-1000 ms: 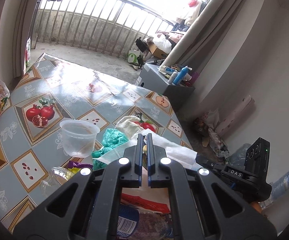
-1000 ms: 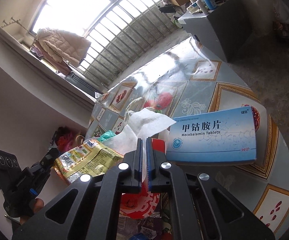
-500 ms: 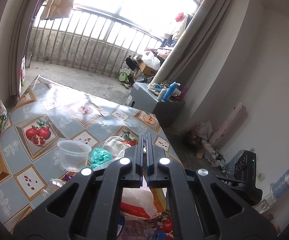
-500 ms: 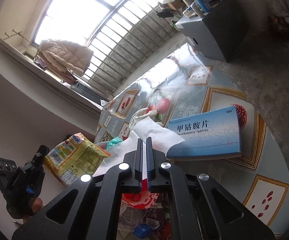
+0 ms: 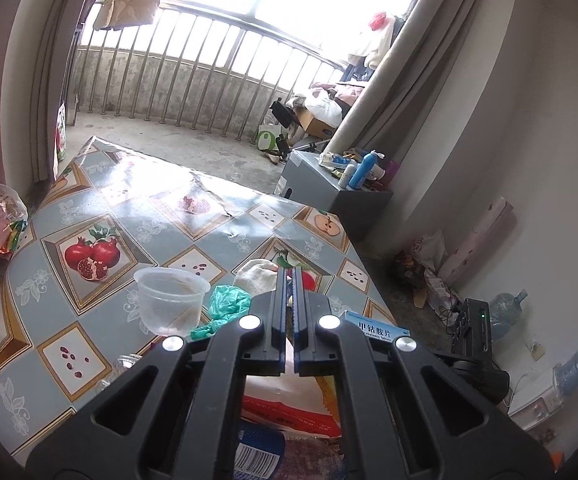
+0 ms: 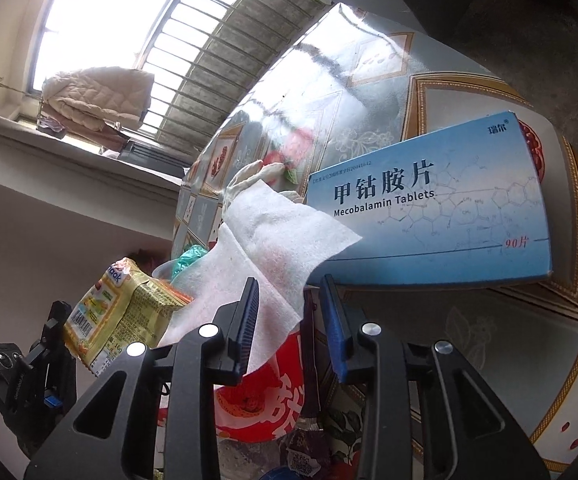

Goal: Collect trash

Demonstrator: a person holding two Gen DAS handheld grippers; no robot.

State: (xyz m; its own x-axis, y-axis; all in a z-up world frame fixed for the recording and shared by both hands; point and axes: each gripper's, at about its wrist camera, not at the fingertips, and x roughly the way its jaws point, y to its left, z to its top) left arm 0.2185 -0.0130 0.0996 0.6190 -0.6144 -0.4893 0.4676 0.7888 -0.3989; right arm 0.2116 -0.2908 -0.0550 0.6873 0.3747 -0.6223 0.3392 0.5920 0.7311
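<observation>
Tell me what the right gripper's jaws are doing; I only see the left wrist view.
Observer: The right gripper has just been opening its jaws. The white tissue lies between them, not pinched.
Operator: And what is my left gripper pinching?
Observer: The left gripper is shut on a yellow snack packet, held in the air beside the table.

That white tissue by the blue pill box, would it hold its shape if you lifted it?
Probably not: the white tissue already drapes and folds limply, so it looks floppy. It seems thin and light, and likely tears easily. It hangs between the open right hand-held gripper.
</observation>
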